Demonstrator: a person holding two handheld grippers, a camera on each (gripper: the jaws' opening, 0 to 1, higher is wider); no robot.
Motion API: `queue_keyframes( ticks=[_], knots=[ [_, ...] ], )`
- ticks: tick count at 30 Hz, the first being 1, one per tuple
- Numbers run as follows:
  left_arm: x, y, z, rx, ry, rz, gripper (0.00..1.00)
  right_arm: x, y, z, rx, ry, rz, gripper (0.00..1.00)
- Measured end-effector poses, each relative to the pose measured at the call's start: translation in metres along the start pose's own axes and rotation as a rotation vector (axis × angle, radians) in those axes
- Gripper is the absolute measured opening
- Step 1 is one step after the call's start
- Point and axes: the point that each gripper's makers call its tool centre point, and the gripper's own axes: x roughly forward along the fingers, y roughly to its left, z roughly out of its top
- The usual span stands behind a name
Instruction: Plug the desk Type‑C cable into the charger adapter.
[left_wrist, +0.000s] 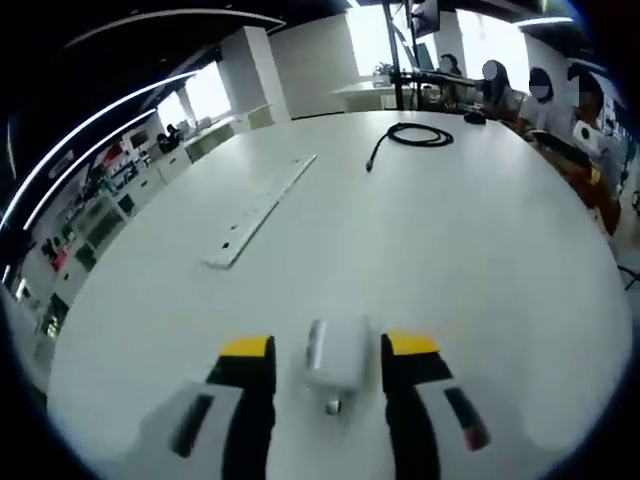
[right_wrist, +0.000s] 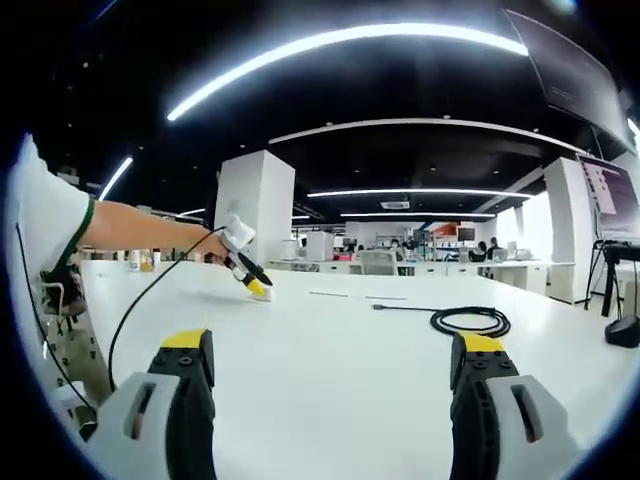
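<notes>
Between the left gripper's (left_wrist: 330, 372) yellow-tipped jaws, the white charger adapter (left_wrist: 336, 360) is sitting on the white desk (left_wrist: 440, 250); the jaws are flanking it closely on both sides, but whether they are actually clamping it or merely bracketing it cannot be told, since the contact lines are blurred. Further out on the desk, a long white strip (left_wrist: 262, 210) is lying flat, and well beyond it the black Type-C cable (left_wrist: 418, 135) is resting in a loose coil with one end trailing toward the strip. In the right gripper view, the right gripper (right_wrist: 330, 365) is standing wide open over bare desk, holding nothing, with the coiled cable (right_wrist: 470, 320) ahead and to one side and its free end pointing away from the coil. The left gripper (right_wrist: 250, 282) is also appearing there, at the end of a person's outstretched arm (right_wrist: 140, 232), low on the desk surface. Risks, as judged: the adapter may be tipping or sliding if the jaws are closing off-centre on its smooth body, and the connector may be missing the port if the cable is seized too far back from its end. The adapter's port face is hard to make out, and the cable's plug is too small to inspect.
</notes>
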Motion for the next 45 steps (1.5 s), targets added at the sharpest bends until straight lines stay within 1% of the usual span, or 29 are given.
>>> queue_keyframes(
  ticks=[3,7,10,13,15,20,30,34,39,43,45],
  knots=[
    [0.001,-0.002,-0.002,0.015,0.016,-0.008,0.37,0.000,0.000,0.000,0.001,0.001,0.001,1.00],
    [0.001,-0.004,-0.002,0.003,0.009,-0.019,0.31,-0.001,0.000,0.001,0.000,-0.003,-0.002,1.00],
    [0.001,-0.006,-0.003,0.004,0.015,-0.021,0.31,-0.001,-0.001,0.001,-0.001,-0.004,-0.003,1.00],
    [0.001,-0.008,-0.006,-0.002,0.021,-0.036,0.28,-0.001,0.000,0.001,-0.001,-0.004,-0.003,1.00],
    [0.001,-0.006,-0.006,-0.006,0.021,-0.040,0.26,0.000,0.000,0.002,-0.003,-0.004,-0.004,1.00],
    [0.002,-0.003,-0.006,-0.023,0.013,-0.046,0.26,0.000,0.000,0.002,-0.006,-0.003,-0.007,1.00],
    [0.001,-0.008,-0.007,-0.065,0.012,-0.038,0.25,-0.001,-0.008,0.008,-0.029,-0.009,-0.026,1.00],
    [-0.001,-0.013,-0.007,-0.077,0.004,-0.044,0.25,-0.001,-0.009,0.011,-0.036,-0.016,-0.031,1.00],
    [-0.004,-0.018,-0.009,-0.081,0.008,-0.044,0.25,0.000,-0.009,0.011,-0.041,-0.014,-0.029,1.00],
    [-0.008,-0.023,-0.010,-0.086,-0.010,-0.049,0.25,0.001,-0.008,0.012,-0.041,-0.015,-0.025,1.00],
    [-0.010,-0.027,-0.012,-0.086,-0.004,-0.055,0.25,0.002,-0.008,0.012,-0.046,-0.013,-0.023,1.00]
  ],
)
